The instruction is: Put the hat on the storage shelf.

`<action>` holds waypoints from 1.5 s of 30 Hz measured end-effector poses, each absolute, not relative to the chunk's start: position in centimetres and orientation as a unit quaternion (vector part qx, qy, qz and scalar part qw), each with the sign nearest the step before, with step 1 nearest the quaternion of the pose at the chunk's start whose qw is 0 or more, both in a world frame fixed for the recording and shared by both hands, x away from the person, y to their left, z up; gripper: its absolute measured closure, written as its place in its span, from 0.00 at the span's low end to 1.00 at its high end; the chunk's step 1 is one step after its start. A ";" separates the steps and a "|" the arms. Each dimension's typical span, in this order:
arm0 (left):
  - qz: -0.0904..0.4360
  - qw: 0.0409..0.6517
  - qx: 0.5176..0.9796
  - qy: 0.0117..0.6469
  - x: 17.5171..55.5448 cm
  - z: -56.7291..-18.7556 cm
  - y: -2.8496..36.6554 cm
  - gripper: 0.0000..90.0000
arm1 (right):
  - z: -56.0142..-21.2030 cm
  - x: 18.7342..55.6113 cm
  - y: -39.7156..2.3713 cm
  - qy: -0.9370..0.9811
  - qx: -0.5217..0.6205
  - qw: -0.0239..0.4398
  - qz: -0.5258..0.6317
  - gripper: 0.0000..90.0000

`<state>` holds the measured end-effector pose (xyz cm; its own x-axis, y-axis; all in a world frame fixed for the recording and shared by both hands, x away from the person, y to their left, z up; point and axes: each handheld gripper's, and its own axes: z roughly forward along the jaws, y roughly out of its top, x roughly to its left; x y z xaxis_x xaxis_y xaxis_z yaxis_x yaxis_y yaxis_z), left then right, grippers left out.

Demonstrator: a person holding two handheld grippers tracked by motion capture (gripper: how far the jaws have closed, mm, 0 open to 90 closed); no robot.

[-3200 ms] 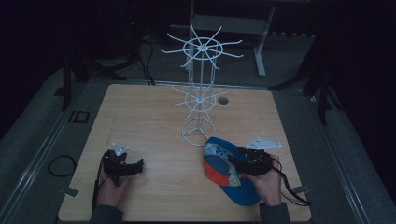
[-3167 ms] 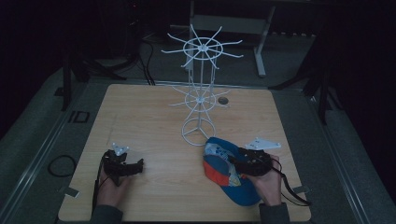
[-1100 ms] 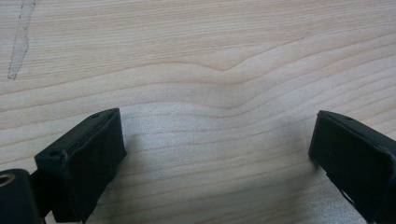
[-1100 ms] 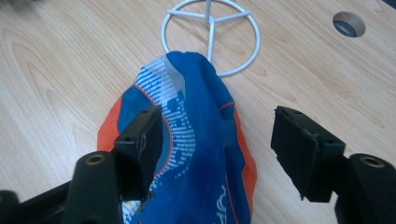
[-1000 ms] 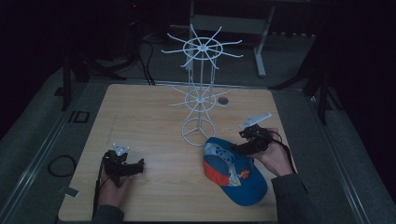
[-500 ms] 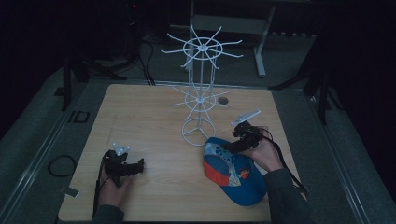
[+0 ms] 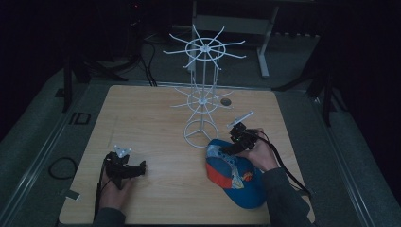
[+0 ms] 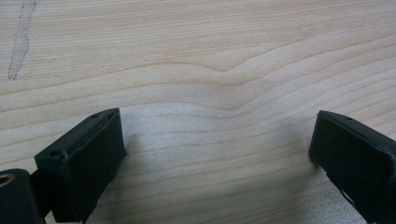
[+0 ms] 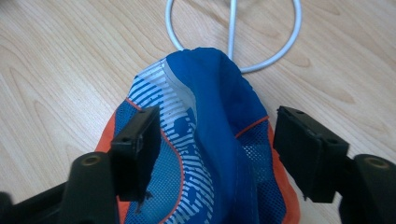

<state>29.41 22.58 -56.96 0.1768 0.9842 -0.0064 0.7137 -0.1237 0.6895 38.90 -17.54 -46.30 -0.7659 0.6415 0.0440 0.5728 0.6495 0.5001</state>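
Observation:
A blue and orange cap (image 7: 236, 177) lies on the wooden table (image 7: 156, 127) at the front right, its back end near the base ring of a white wire rack (image 7: 202, 94). My right gripper (image 7: 227, 149) hovers over the back of the cap (image 9: 210, 140), jaws open on either side of the raised blue fabric, holding nothing. The rack's base ring (image 9: 233, 42) lies just beyond. My left gripper (image 7: 139, 168) rests at the front left of the table, open over bare wood (image 8: 210, 84).
A small round dark spot (image 7: 226, 101) sits on the table behind the rack. The table edge runs close in front of both hands. Cables trail on the grey floor to the left (image 7: 59, 168) and behind the table.
My right gripper has moved from the cap's right side toward the rack and now sits over the cap's back end. The left gripper has stayed put.

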 end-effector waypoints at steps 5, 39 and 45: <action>0.236 0.287 0.712 0.597 29.4 -57.0 22.6 0.04 | -47.0 39.4 -17.2 0.910 0.335 0.068 0.235 0.38; 0.236 0.287 0.712 0.597 29.4 -57.0 22.6 0.04 | -48.3 38.4 -16.4 0.929 0.304 0.066 0.200 0.98; 0.236 0.287 0.711 0.597 29.4 -57.0 22.6 0.04 | -46.9 37.5 -17.1 0.922 0.304 0.086 0.223 0.98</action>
